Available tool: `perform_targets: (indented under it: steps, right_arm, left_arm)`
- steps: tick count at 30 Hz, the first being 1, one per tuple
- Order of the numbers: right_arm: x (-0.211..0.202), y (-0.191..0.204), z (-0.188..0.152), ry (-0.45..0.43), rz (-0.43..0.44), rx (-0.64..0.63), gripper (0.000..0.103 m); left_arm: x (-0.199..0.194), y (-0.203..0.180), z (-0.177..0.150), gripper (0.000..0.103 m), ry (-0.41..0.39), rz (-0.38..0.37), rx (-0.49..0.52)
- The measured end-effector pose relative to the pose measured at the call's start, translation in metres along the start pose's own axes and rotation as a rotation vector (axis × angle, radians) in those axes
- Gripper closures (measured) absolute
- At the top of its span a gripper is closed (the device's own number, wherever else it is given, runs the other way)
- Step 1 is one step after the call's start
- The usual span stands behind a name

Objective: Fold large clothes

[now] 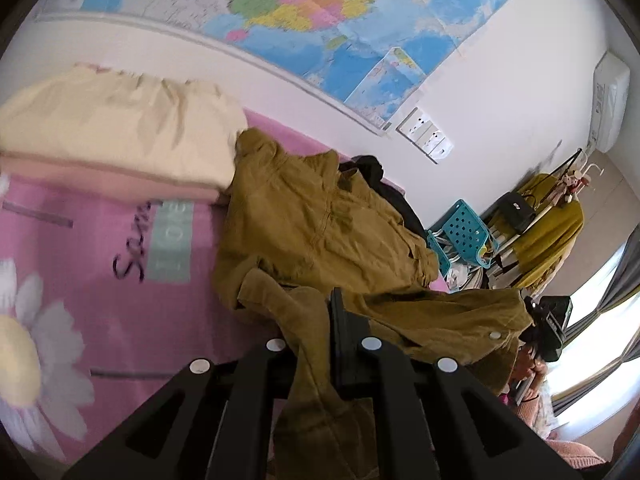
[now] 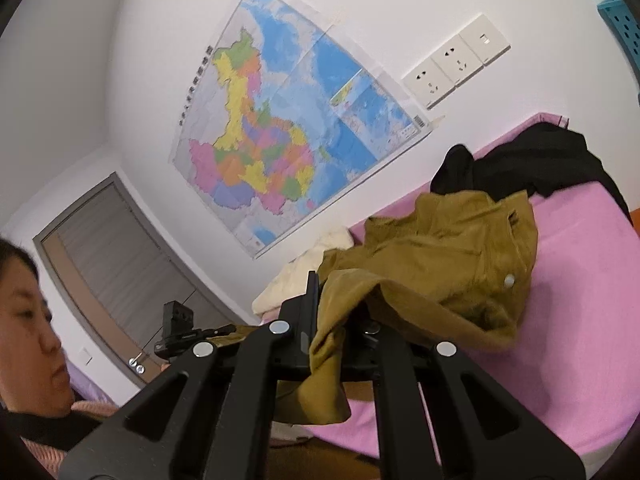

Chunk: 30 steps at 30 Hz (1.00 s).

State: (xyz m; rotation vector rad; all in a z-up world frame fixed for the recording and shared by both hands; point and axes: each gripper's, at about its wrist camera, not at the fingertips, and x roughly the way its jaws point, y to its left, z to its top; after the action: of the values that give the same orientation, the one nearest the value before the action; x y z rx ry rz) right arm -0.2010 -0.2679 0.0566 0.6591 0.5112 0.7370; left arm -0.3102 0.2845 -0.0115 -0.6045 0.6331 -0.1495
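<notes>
An olive-brown corduroy jacket [image 1: 320, 216] lies crumpled on the pink bed [image 1: 120, 320]. My left gripper [image 1: 316, 320] is shut on a fold of the jacket, which hangs down between its fingers. In the right wrist view the same jacket [image 2: 440, 256] is bunched on the pink bed [image 2: 580, 300], and my right gripper [image 2: 336, 312] is shut on its edge, with cloth draping over the jaws. The right gripper also shows in the left wrist view [image 1: 550, 326] at the jacket's far edge.
A cream pillow [image 1: 120, 128] lies at the head of the bed. A black garment [image 2: 540, 160] lies behind the jacket. A map [image 2: 288, 128] and wall sockets [image 2: 456, 68] are on the wall. A teal basket [image 1: 464, 232] and clothes rack [image 1: 548, 216] stand beyond the bed.
</notes>
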Motion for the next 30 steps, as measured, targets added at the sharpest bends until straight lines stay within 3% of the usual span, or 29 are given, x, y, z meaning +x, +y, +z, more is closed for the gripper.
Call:
perform_targets:
  steps: [16, 30]
  right_arm:
    - [0.059, -0.033, 0.076, 0.017, -0.072, 0.036, 0.096]
    - [0.118, -0.086, 0.120, 0.064, -0.156, 0.107, 0.095]
  left_arm:
    - [0.048, -0.016, 0.094, 0.095, 0.025, 0.137, 0.111]
    - [0.114, 0.004, 0.156, 0.095, 0.087, 0.229, 0.109]
